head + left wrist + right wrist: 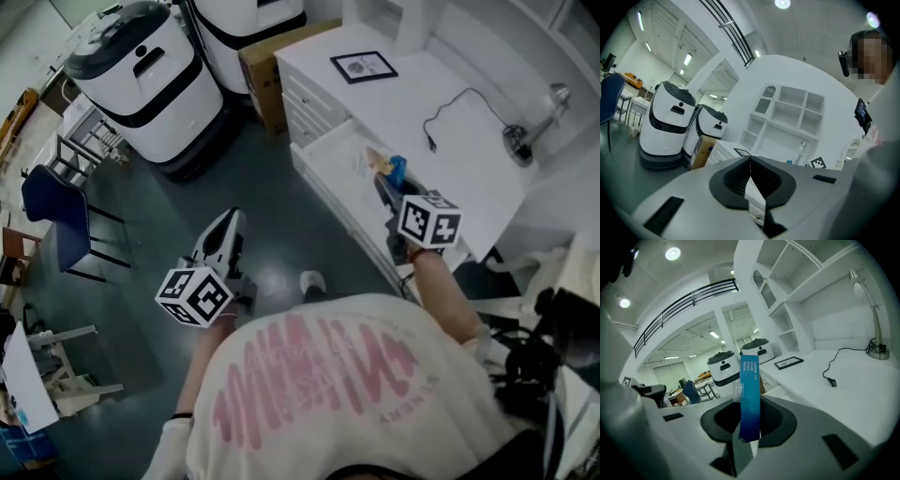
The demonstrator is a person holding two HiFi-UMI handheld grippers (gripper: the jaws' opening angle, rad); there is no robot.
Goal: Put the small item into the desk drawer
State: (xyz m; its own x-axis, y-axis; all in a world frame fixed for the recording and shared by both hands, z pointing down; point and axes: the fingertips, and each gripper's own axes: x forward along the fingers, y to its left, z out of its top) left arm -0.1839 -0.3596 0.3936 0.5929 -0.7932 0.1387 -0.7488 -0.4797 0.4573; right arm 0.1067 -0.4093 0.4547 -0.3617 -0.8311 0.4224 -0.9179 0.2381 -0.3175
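The small item is a flat blue packet with a clear blister on it, standing upright between the jaws of my right gripper, which is shut on it. In the head view the right gripper holds the blue packet over the front part of the open white desk drawer. My left gripper hangs lower left over the dark floor, away from the desk. In its own view the left gripper has its jaws pressed together with nothing between them.
On the white desktop lie a framed picture, a black cable and a desk lamp. A cardboard box stands beside the desk. Two white robots and a blue chair stand at the left.
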